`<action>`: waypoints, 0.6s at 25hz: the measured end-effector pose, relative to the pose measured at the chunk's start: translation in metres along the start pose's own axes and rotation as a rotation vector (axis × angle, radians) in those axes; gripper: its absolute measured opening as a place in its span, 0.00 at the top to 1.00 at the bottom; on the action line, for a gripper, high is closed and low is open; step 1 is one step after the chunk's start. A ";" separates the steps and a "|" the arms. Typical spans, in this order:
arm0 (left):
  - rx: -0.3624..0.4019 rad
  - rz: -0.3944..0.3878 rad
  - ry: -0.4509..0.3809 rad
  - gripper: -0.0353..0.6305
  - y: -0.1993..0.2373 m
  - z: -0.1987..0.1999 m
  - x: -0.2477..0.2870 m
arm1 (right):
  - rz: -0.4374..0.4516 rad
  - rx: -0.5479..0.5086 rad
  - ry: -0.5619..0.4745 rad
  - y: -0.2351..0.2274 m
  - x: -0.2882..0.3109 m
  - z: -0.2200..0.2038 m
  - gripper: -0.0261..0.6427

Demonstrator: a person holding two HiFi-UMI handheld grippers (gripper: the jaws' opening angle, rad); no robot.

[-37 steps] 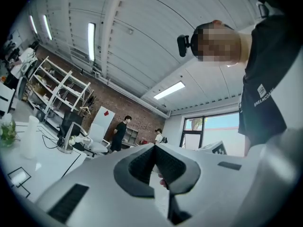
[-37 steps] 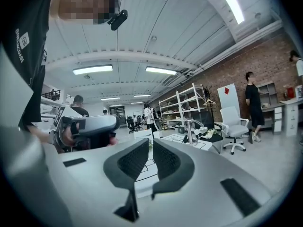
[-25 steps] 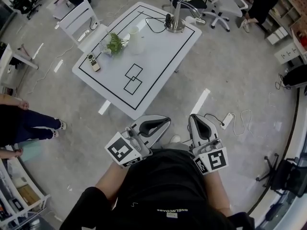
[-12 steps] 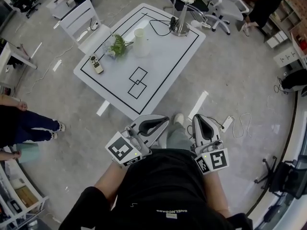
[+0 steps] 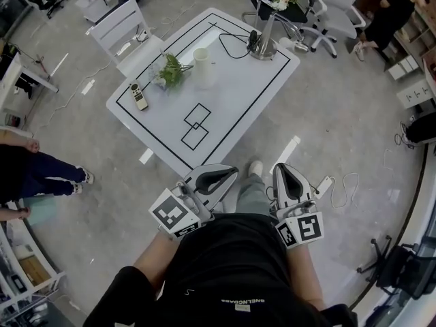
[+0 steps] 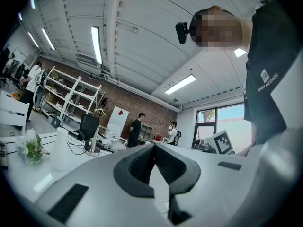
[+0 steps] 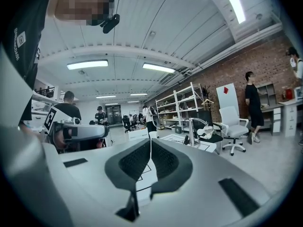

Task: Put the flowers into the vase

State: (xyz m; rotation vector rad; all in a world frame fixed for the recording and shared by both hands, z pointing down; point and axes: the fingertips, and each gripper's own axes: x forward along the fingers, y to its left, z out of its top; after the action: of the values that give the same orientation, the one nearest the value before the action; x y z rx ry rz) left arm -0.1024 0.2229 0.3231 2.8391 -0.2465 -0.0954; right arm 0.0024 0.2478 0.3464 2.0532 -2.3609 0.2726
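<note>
Room: open workshop with a grey floor, brick wall and shelving at the far side; white table marked with black outlines ahead, well apart from both grippers.
Flowers: small green-and-white bunch on the far left part of the table, just beside the vase; low at the left edge in the left gripper view.
Vase: white and upright, to the right of the flowers; too small to tell whether touching them.
Other things: handset near the table's left edge; metal stand with a cable at the far corner.
Left gripper: close to the body, pointing level at the table, jaws pressed together, nothing between them.
Right gripper: alongside it, jaws likewise closed and empty.
Step in hand: probably the approach to the table; nothing grasped, task hardly begun.
Doing it well: best to come right up to the near edge before reaching, spread one pair of jaws early, take the stems low rather than the blooms, and come in from the side away from the vase.
Risk: likely a light vase, easy to tip; worth steadying with the free gripper.
</note>
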 end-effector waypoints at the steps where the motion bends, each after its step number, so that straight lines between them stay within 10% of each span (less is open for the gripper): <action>1: 0.004 0.004 0.003 0.94 0.003 -0.001 0.005 | 0.005 0.003 0.003 -0.006 0.004 -0.001 0.94; 15: -0.025 0.162 -0.024 0.94 0.080 0.006 0.091 | 0.095 0.025 0.049 -0.104 0.075 0.002 0.94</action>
State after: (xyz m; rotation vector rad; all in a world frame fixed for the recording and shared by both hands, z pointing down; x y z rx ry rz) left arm -0.0257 0.1299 0.3369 2.7818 -0.4759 -0.0984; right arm 0.0935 0.1605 0.3667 1.9241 -2.4423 0.3501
